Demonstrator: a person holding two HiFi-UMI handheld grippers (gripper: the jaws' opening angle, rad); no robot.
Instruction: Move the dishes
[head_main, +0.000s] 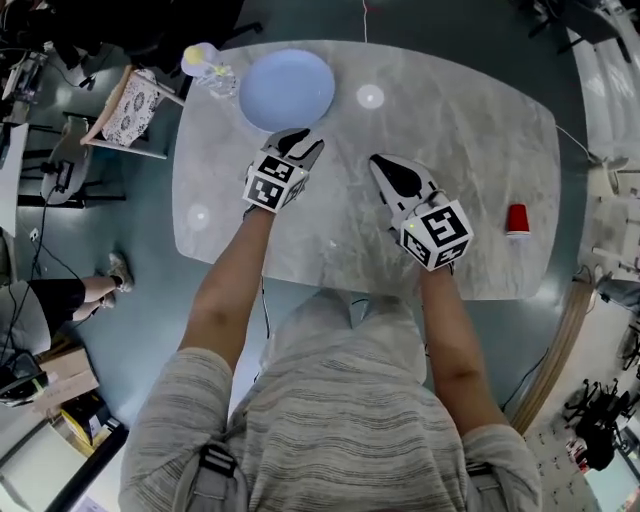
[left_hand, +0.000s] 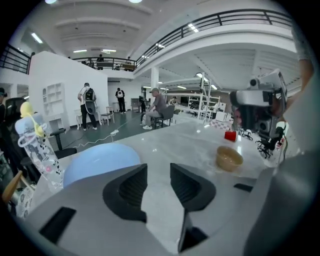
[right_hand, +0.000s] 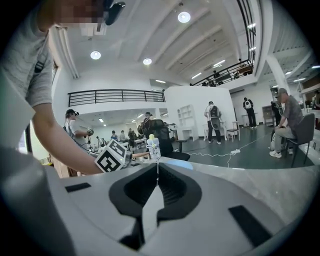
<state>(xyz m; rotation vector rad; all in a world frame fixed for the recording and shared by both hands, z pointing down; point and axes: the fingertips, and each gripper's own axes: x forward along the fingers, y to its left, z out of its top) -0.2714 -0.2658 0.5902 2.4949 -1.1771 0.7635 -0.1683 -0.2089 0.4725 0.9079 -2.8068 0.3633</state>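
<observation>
Poising the left gripper wide and empty at the near rim of the blue plate, likely to pinch it, with the right gripper closed, empty, further right.

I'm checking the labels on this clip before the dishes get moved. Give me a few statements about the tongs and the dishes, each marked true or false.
1. The left tongs stand open with nothing between them. True.
2. The right tongs grip the red cup. False: they are shut and empty, and the red cup stands apart from them near the right edge of the table.
3. The blue plate lies on the table just ahead of the left tongs. True.
4. The blue plate is stacked on the tan bowl. False: the tan bowl sits by itself on the table, well apart from the plate.
</observation>
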